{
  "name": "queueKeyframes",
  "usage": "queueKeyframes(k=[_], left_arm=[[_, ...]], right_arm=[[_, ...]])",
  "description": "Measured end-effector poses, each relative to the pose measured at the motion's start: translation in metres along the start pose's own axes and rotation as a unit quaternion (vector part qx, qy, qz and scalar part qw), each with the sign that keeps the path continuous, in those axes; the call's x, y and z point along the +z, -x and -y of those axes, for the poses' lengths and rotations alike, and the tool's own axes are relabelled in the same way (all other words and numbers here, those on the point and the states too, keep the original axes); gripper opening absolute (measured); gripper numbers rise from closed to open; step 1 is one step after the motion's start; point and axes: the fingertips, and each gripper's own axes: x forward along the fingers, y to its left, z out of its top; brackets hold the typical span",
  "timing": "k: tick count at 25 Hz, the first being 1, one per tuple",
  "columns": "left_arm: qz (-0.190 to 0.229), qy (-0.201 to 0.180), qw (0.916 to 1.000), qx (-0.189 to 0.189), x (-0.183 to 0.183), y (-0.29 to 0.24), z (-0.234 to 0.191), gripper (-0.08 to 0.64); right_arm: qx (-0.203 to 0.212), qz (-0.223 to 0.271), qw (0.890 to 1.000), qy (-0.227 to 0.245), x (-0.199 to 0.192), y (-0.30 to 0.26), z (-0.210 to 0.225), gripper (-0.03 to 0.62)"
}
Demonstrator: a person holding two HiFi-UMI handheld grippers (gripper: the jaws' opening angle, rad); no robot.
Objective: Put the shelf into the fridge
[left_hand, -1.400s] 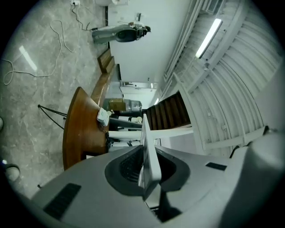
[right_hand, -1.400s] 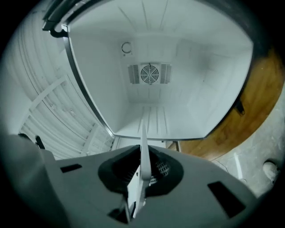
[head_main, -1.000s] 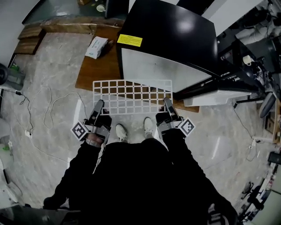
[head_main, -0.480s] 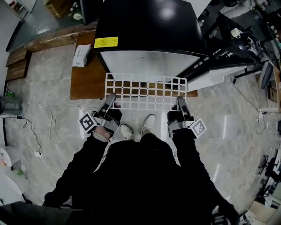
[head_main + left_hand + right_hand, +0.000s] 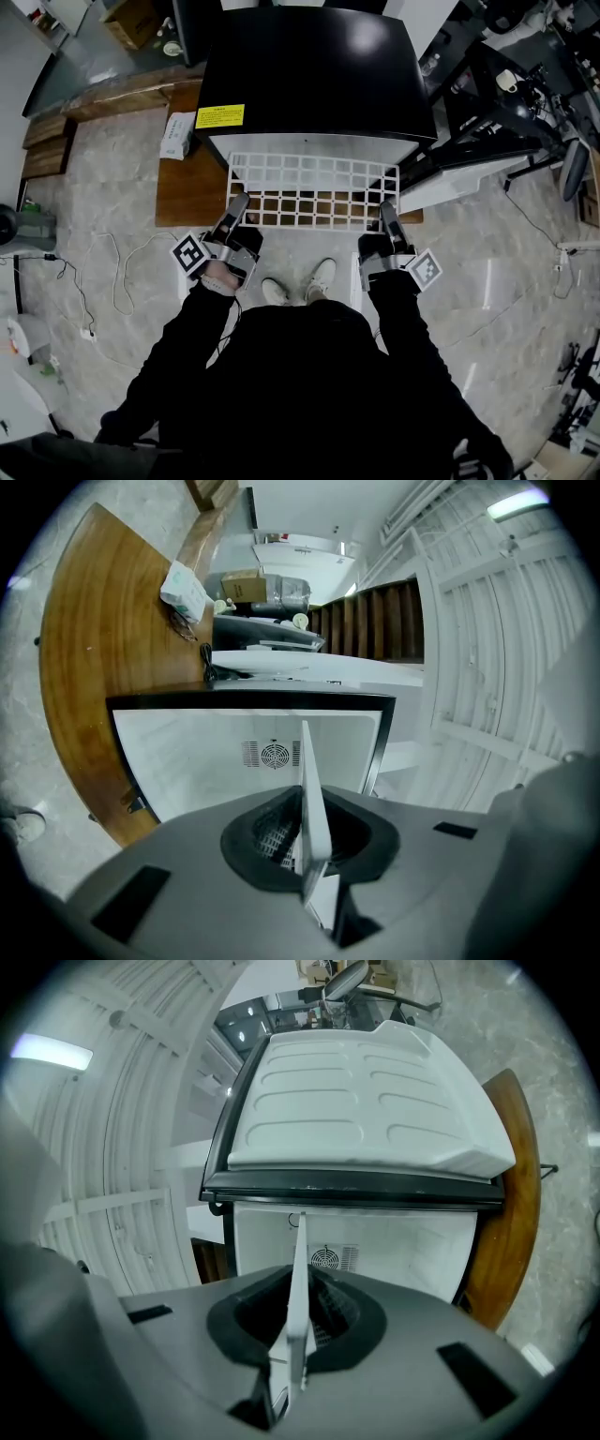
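A white wire shelf (image 5: 314, 190) is held level in front of the small black fridge (image 5: 314, 75); its far edge reaches the open front. My left gripper (image 5: 238, 203) is shut on its near left corner, my right gripper (image 5: 386, 210) on its near right corner. Seen edge-on in the left gripper view, the shelf (image 5: 310, 799) stands between the jaws, pointing into the white fridge interior (image 5: 253, 752). The right gripper view shows the shelf (image 5: 295, 1302) the same way, with the fridge interior (image 5: 375, 1241) ahead and the open door (image 5: 366, 1101) above.
The fridge stands on a wooden board (image 5: 187, 183) on the marble floor. A white packet (image 5: 176, 134) lies on the board to the left. The open fridge door (image 5: 459, 173) swings out to the right. Cables (image 5: 103, 272) trail on the floor at left. My shoes (image 5: 300, 283) are below the shelf.
The shelf and both grippers have moved forward toward the fridge; the shelf's far edge now reaches the opening. The view has swung so the fridge is squarely ahead.
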Motion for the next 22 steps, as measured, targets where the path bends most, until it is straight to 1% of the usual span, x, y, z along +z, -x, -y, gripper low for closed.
queueKeyframes(k=[3, 9, 13, 22], left_arm=[[0.008, 0.003, 0.9999, 0.009, 0.005, -0.014, -0.006, 0.032], [0.018, 0.002, 0.9996, 0.020, 0.012, -0.009, -0.006, 0.032], [0.021, 0.001, 0.9996, 0.017, 0.012, -0.008, -0.005, 0.031], [0.026, -0.001, 0.9996, 0.011, 0.012, -0.007, -0.005, 0.031]], right_arm=[[-0.005, -0.004, 1.000, -0.003, 0.007, -0.014, 0.004, 0.032], [-0.010, -0.004, 1.000, -0.013, 0.002, -0.018, 0.008, 0.032], [-0.017, -0.003, 1.000, -0.013, 0.002, -0.018, 0.009, 0.032], [-0.017, 0.007, 1.000, -0.007, 0.006, -0.025, 0.007, 0.032]])
